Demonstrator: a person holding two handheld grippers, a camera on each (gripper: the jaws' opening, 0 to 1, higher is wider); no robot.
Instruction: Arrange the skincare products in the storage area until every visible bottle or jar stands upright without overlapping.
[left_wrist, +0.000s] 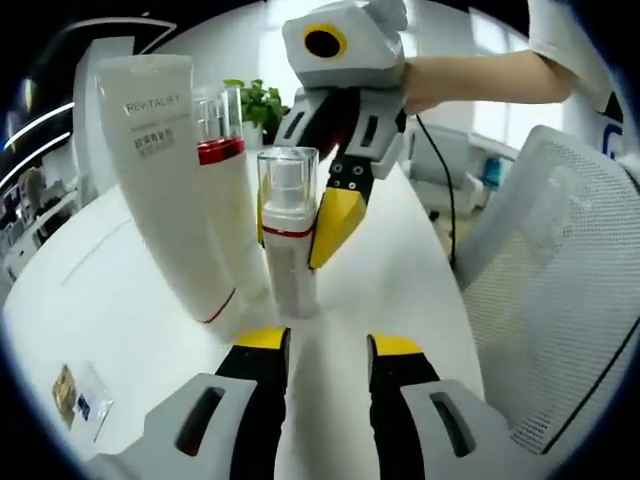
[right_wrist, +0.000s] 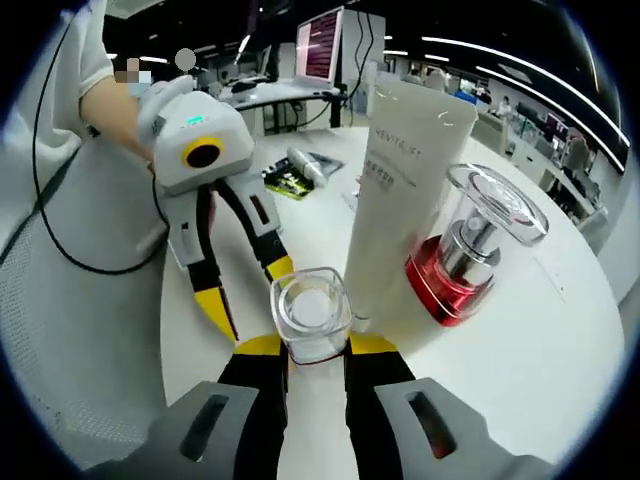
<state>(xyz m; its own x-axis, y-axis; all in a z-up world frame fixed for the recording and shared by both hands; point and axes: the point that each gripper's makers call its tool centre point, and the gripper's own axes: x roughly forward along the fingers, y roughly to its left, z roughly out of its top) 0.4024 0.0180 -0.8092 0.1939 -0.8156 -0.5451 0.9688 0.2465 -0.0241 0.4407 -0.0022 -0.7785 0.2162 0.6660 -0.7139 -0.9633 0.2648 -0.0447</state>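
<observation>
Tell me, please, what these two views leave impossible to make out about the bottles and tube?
- Small pump bottle: right gripper view, its body hidden under its clear cap and the right gripper.
- White tube: left gripper view, the small print is too small to read.
- Red-banded bottle: left gripper view, its base hidden behind the small pump bottle.

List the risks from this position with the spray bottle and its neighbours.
1. The right gripper is shut on the small spray bottle, which stands very close to the red-collared bottle; a sideways pull could topple that one.
2. The tall white tube leans in this cluster and might fall if bumped.
3. The open left gripper is near and could clip the bottle.
</observation>
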